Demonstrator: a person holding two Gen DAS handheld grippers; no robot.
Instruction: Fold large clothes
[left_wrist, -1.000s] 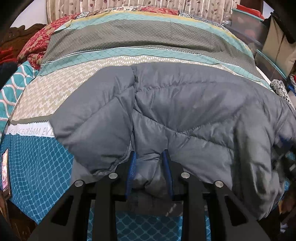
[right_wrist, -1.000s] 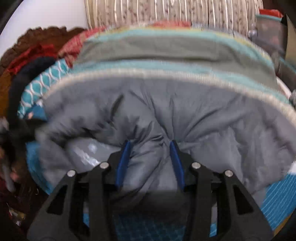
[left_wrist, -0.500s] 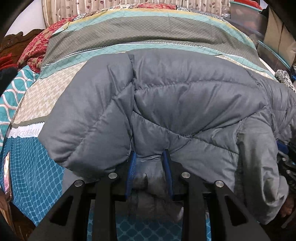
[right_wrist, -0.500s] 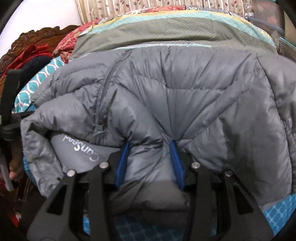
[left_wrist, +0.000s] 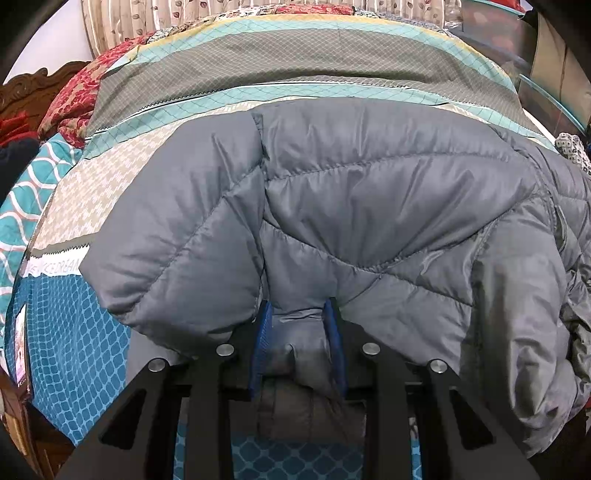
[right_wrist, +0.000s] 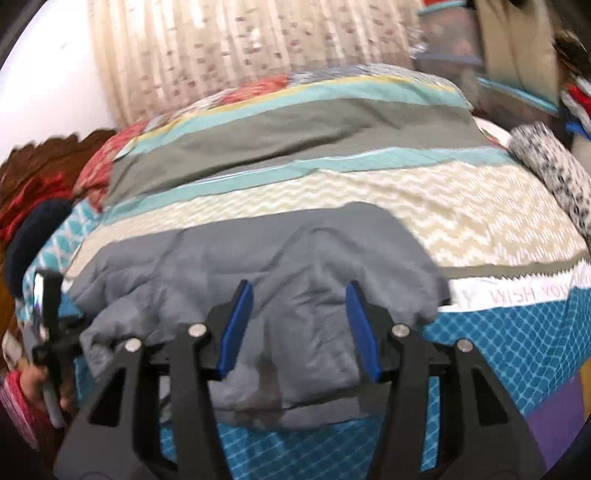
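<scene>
While you look along your left gripper, its blue pads pinch a bunched fold of the grey puffer jacket at the jacket's near edge; fabric fills the whole gap between them. From that pinch the jacket spreads away across the bedspread, quilted panels facing up, one rounded lobe lying left of the pinch and a larger mass draping right of it. Beyond the jacket's far edge run the bedspread's beige, teal and grey stripes; on the near side of the jacket's left lobe is a blue lattice print. A red patterned pillow sits far left of the jacket, against a carved wooden headboard.

Through the right wrist view, blurred, your right gripper has its jaws opening, blue pads standing apart. Grey jacket fabric lies between and under them, slack; neither pad presses it. Here the jacket lies as a low, rumpled heap on the bedspread. At the left of the jacket, a hand grips the other tool's handle. A curtain hangs beyond the bed.
</scene>
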